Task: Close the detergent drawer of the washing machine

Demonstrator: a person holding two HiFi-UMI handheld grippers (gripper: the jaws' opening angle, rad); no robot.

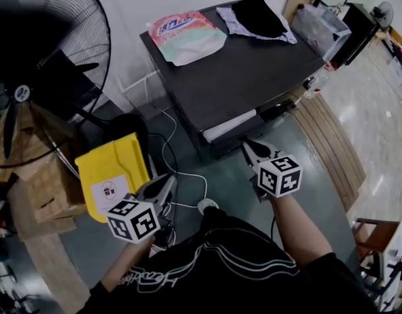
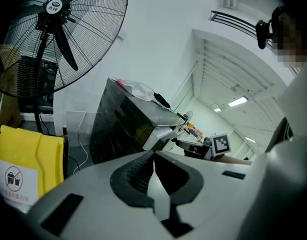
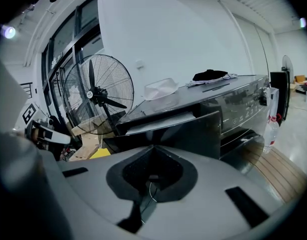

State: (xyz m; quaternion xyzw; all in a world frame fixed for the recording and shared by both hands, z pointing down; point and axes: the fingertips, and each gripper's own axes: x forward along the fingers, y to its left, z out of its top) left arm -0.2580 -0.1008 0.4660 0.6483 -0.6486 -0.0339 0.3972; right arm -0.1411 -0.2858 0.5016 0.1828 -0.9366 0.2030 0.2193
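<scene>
Head view: The washing machine (image 1: 253, 77) stands ahead of me. Its detergent drawer (image 1: 230, 124) is pulled out from the front face, with its pale interior exposed. I hold the right gripper (image 1: 252, 150) just in front of the drawer, tips pointing at its front panel. I hold the left gripper (image 1: 165, 183) lower and well apart from the drawer, beside a yellow floor sign (image 1: 112, 169). A detergent pouch (image 1: 186, 36) and folded clothes (image 1: 256, 17) lie on top of the machine. A standing fan (image 1: 31, 64) is at the left.

Left gripper view: The fingers (image 2: 93, 194) are clenched, tips meeting, with nothing between them. The drawer juts from the machine up ahead and to the right of the tips, apart from them. The right gripper's marker cube is visible beyond it.

Right gripper view: The fingers (image 3: 203, 184) are clenched together and empty. The drawer's dark front panel sits directly beyond the tips, very near. I cannot tell whether they touch it.
</scene>
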